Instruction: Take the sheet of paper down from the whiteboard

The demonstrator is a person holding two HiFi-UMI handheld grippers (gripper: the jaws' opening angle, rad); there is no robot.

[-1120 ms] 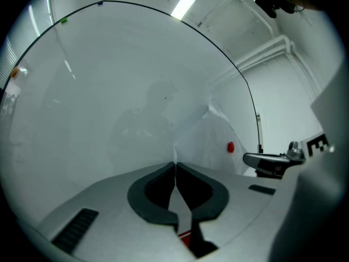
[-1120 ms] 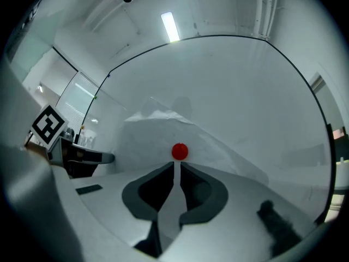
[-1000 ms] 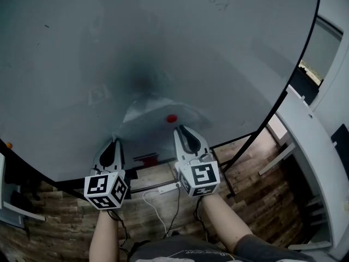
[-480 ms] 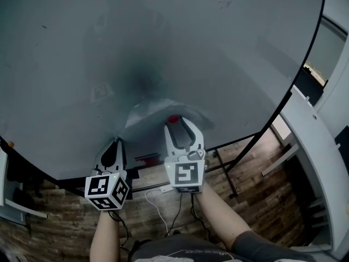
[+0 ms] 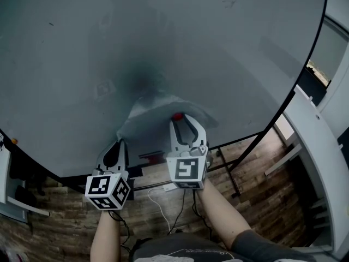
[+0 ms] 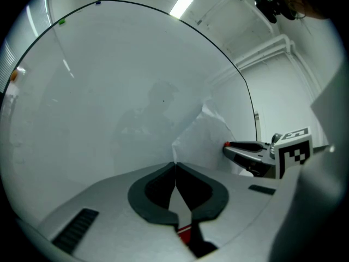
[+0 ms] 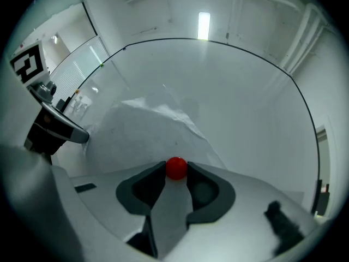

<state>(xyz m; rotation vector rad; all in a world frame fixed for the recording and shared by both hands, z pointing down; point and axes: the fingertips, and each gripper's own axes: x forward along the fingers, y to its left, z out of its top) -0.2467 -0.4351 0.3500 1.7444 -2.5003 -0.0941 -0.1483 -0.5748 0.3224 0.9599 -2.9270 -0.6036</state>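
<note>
A white sheet of paper [image 5: 155, 119] hangs crumpled low on the whiteboard [image 5: 163, 37], pinned by a round red magnet [image 5: 178, 115]. My left gripper [image 5: 115, 144] is shut on the sheet's lower left corner; in the left gripper view the paper [image 6: 207, 141] rises from the closed tips [image 6: 175, 165]. My right gripper [image 5: 182, 119] has just been closing, with the magnet [image 7: 175, 167] between its tips [image 7: 175, 171] and touching both. The paper [image 7: 142, 130] bulges off the board behind it.
The board's black lower edge [image 5: 256, 135] runs just under both grippers. Below are a wooden floor [image 5: 256, 201], a white power strip with cables [image 5: 163, 189] and the board's stand legs. A white desk [image 5: 322, 146] stands at the right.
The right gripper has shifted left and up to the magnet, rolled, and gone from shut to jaws set around the magnet. The left gripper has stayed put on the paper.
</note>
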